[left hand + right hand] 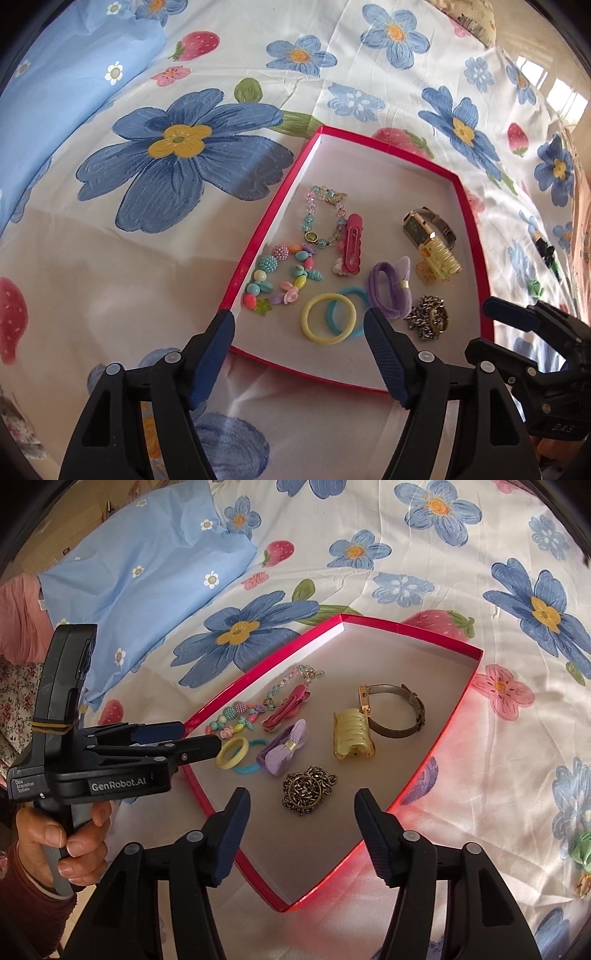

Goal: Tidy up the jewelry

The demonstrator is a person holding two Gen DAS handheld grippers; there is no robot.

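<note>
A shallow red box (pixel 476 236) (pixel 436 738) lies on the bed. In it are a clear bead bracelet (pixel 321 214), a pastel bead bracelet (pixel 280 277) (pixel 236 716), a pink hair clip (pixel 352 243) (pixel 286 709), a yellow ring (pixel 327 318) (pixel 232 757) over a blue ring (pixel 351 314), a purple bow tie (pixel 391 288) (pixel 284 751), a yellow claw clip (pixel 439 262) (pixel 352 734), a watch (pixel 424 225) (pixel 399 712) and a metal chain (pixel 428 319) (pixel 308 790). My left gripper (pixel 299 328) (pixel 199 738) is open above the near left rim. My right gripper (pixel 301 812) is open above the chain.
The bed sheet (pixel 184 229) is white with blue flowers and strawberries. A blue pillow (pixel 140 579) lies at the far left. A hand (pixel 62 834) holds the left gripper's handle.
</note>
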